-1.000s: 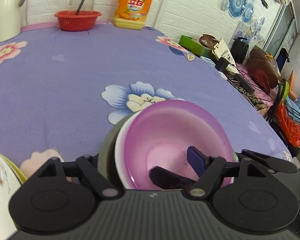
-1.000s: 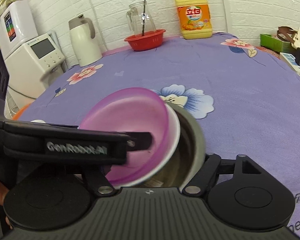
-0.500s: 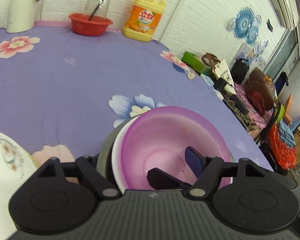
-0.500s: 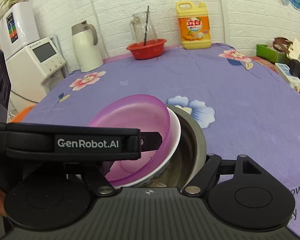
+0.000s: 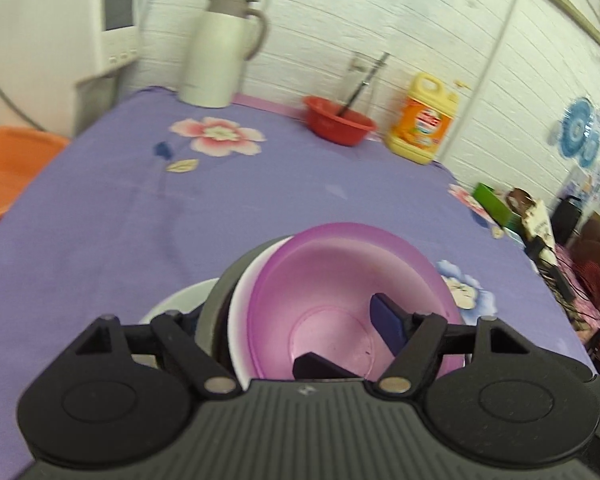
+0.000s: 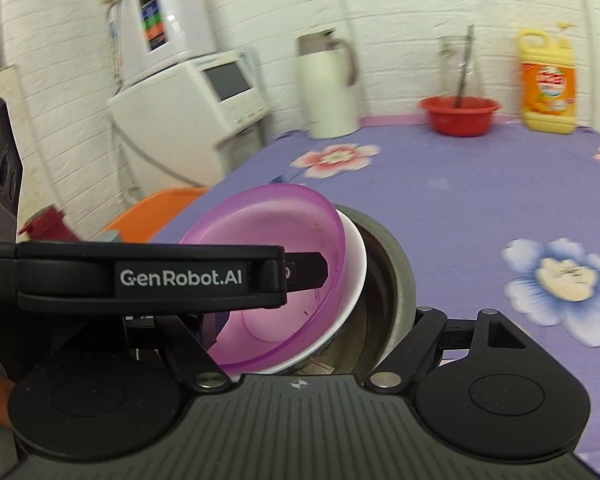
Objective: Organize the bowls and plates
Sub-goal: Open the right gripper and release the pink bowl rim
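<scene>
You have the bowls gathered. A purple translucent plastic bowl sits inside a white ceramic bowl, which sits inside a grey metal bowl. The nest is tilted and held clear of the purple flowered tablecloth.

Your left gripper is about half open and clamped on the nest. Its blue pad presses the inside of the purple bowl, and the other finger is hidden behind the grey bowl's outer wall. Your right gripper straddles the near wall the same way, but the bowls cover its pads, so I cannot tell whether it is pressing.

Stacking looks finished. What seems left is setting the nest down and dealing with the white round dish lying on the cloth just behind the nest's left edge.

A second ago both cameras faced the red plastic basin and the yellow detergent jug. Now they have swung left, bringing in the cream thermos jug, the white countertop appliance and the orange tub. The nest sits in the jaws as it did then. The white dish, which was at the left wrist view's lower left corner, has closed in on the nest.
</scene>
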Demonstrator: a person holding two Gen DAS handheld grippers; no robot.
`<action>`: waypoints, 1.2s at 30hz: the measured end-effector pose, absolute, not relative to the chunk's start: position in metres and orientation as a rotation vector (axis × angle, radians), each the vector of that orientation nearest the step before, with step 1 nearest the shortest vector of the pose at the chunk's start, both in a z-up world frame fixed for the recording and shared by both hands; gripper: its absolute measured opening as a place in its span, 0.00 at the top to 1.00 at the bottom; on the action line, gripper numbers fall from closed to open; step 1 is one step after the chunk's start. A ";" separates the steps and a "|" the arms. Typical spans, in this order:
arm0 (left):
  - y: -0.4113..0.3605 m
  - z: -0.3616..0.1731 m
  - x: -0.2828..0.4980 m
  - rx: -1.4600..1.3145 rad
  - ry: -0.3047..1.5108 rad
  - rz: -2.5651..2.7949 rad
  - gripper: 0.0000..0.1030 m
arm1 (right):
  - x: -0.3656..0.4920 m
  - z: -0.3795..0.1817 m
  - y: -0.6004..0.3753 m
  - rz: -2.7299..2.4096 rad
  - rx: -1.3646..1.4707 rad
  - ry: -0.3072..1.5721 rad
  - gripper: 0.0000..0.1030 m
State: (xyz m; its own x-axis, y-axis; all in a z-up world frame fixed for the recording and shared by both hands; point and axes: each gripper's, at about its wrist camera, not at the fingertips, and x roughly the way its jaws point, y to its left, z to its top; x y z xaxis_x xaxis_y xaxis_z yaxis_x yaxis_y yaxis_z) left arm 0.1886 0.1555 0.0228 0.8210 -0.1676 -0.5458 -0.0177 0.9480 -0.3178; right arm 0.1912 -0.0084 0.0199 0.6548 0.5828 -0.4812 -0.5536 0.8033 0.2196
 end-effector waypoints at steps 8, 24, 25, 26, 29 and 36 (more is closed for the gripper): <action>0.175 0.006 0.189 -0.352 0.625 -0.090 0.29 | 0.188 0.009 0.017 0.673 0.019 0.620 0.00; 0.179 0.020 0.188 -0.348 0.519 -0.043 0.10 | 0.200 0.005 0.005 0.662 0.087 0.622 0.00; 0.180 0.022 0.188 -0.350 0.508 -0.031 0.09 | 0.201 0.007 0.002 0.660 0.106 0.621 0.00; 0.180 0.025 0.188 -0.348 0.501 -0.026 0.09 | 0.201 0.008 0.001 0.658 0.106 0.622 0.00; 0.178 0.029 0.187 -0.349 0.492 -0.033 0.09 | 0.204 0.007 0.003 0.647 0.090 0.623 0.00; 0.181 0.029 0.185 -0.350 0.494 -0.006 0.09 | 0.209 0.002 0.020 0.725 0.028 0.650 0.00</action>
State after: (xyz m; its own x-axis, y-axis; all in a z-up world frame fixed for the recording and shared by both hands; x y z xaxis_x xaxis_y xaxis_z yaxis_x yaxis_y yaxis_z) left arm 0.1853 0.1812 0.0293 0.8815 -0.0894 -0.4636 -0.0785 0.9404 -0.3307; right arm 0.2086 0.0199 0.0021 0.5627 0.6238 -0.5424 -0.6070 0.7572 0.2411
